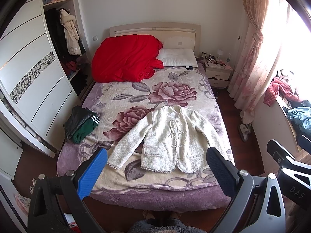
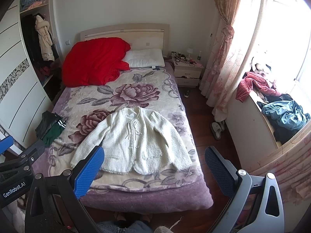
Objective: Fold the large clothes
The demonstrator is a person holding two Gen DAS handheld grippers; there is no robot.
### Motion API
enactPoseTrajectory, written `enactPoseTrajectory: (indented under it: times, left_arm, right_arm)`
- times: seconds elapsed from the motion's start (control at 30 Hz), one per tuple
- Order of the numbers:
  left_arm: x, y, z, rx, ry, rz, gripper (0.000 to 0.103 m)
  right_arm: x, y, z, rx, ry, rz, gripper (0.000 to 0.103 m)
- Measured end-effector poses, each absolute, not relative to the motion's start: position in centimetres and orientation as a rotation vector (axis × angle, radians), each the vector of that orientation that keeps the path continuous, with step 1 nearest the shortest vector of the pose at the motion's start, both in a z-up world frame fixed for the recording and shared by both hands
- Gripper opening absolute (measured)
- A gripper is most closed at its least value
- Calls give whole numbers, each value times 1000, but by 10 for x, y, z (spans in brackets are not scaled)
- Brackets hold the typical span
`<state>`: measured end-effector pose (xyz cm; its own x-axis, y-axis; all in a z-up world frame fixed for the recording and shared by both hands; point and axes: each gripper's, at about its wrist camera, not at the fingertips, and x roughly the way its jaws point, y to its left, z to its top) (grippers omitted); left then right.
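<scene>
Left gripper: your left gripper (image 1: 156, 167) is spread wide and holds nothing; it hangs above the foot of the bed (image 1: 155, 196), clear of the fabric.
Right gripper: your right gripper (image 2: 154, 165) is also spread wide and empty, just beside the left one, whose frame shows at its left edge.
Jacket: the white jacket (image 1: 169, 141) lies ahead of and below both grippers, front side up, closed with ties, collar pointing away from you, hem nearest your fingers. One sleeve angles out ahead-left of the left gripper; the other lies along the body ahead of the right gripper.
Step in hand: judging by the flat, unfolded garment, folding has not begun; you are about to reach in.
How to do it well: likely best to take the splayed sleeve first, pinch near the cuff, and lay it across the chest. Grab only the jacket, since the floral blanket (image 1: 136, 176) under it is plush and may come up with it. Lift low so the body stays flat.
Other clothes: a dark and green pile (image 1: 81, 126) sits far ahead-left of the left gripper, well apart from the jacket.
Writing: "GenRobot.AI" reads on the left gripper's frame in the right view; "DAS" on the right gripper's frame in the left view.
</scene>
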<state>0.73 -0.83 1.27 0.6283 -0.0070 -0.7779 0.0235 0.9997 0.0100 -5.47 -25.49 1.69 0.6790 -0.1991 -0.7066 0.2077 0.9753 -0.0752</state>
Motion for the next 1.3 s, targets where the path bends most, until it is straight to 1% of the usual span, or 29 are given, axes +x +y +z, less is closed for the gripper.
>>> enactPoseTrajectory:
  times: [1.3]
  left_arm:
    - [10, -6, 20, 17, 871, -8, 103]
  right_arm:
    - [-50, -251, 32, 11, 771, -217, 103]
